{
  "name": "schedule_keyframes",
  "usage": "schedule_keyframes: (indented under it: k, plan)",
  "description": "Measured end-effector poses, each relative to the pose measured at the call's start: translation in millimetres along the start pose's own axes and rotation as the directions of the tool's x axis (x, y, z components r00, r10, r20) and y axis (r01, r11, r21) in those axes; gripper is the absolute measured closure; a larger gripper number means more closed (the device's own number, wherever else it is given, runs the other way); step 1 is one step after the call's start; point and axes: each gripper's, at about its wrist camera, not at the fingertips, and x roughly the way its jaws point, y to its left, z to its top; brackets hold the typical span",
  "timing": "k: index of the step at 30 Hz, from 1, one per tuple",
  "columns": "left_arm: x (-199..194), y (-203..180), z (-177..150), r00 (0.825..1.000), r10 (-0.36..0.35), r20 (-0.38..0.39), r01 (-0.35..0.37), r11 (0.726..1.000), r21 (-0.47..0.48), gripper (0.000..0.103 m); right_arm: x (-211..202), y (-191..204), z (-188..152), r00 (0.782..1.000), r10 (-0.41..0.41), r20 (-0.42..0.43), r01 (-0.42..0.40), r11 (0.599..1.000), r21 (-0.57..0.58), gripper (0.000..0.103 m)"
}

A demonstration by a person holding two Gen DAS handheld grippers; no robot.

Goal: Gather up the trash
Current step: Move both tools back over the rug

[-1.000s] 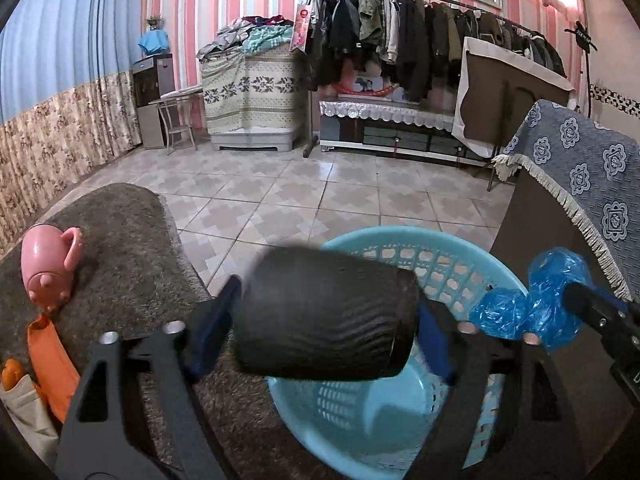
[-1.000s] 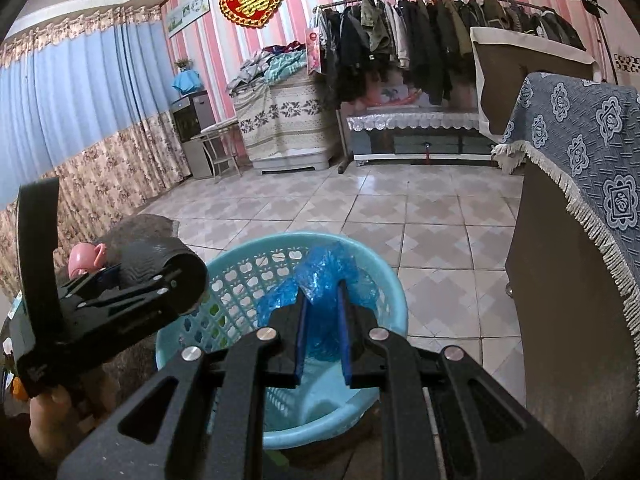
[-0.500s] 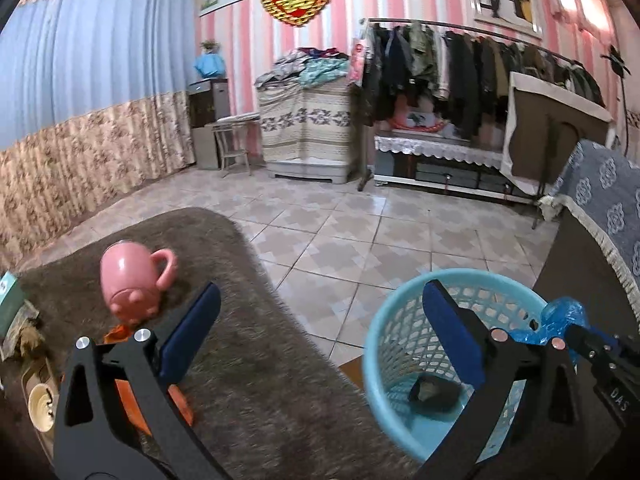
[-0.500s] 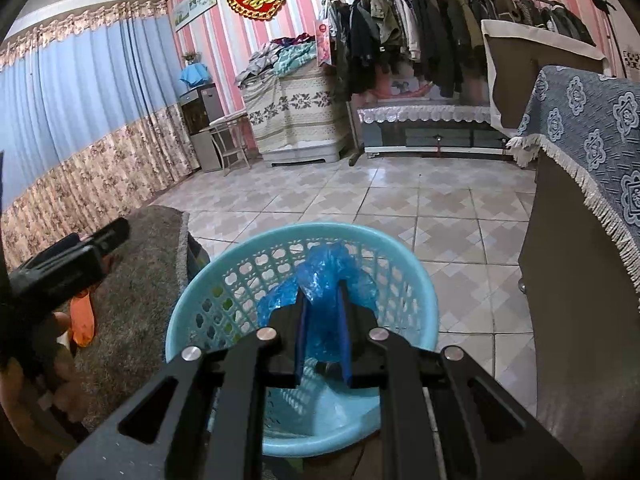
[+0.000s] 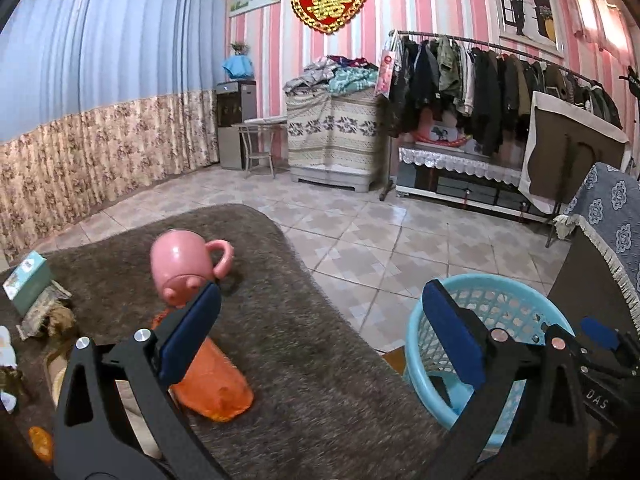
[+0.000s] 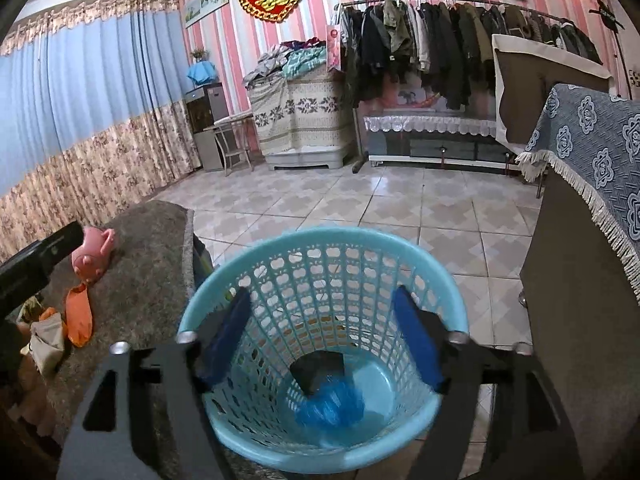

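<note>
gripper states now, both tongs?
Left tongs: open, empty, over the rug.
Right tongs: opening, nothing between them; blue bag lies in the basket.

The right gripper (image 6: 320, 340) hangs over a light blue basket (image 6: 256, 300), its jaws opening with nothing between them. At the bottom of the basket a blue plastic bag (image 6: 328, 404) lies against a black object (image 6: 318, 372). At nine o'clock from the basket a brown rug (image 6: 148, 280) carries a pink cup (image 6: 94, 254) on its side, with an orange bag (image 6: 78, 318) just beside it at six o'clock. At three o'clock stands a cabinet (image 6: 576, 304) under a blue flowered cloth (image 6: 592, 140).
</note>
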Motion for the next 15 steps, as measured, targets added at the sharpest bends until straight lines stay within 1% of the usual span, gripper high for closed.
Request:
schedule_keyframes:
  k: [3, 7, 10, 12, 15]
  plan:
    - [-14, 10, 0, 1.000, 0.024, 0.019, -0.024, 1.000, 0.003, 0.005, -5, 5, 2, 1.000, -0.005, 0.014, 0.005, 1.000, -0.028, 0.015]
    - [-34, 29, 1, 0.997, 0.059, 0.045, -0.059, 0.998, -0.014, 0.005, -17, 14, 9, 0.998, 0.021, 0.060, -0.018, 0.999, -0.051, 0.013]
    - [-52, 50, 1, 0.995, 0.083, 0.055, -0.081, 0.996, -0.049, 0.005, -30, 26, 12, 0.992, 0.070, 0.105, -0.063, 0.996, -0.068, 0.012]
    - [-62, 62, 0, 0.994, 0.099, 0.049, -0.096, 0.994, -0.058, 0.005, -39, 39, 13, 0.986, 0.102, 0.133, -0.090, 0.991, -0.098, 0.011]
    - [-78, 81, -3, 0.989, 0.139, 0.059, -0.135, 0.989, -0.066, 0.005, -47, 56, 12, 0.978, 0.147, 0.146, -0.129, 0.983, -0.130, 0.010]
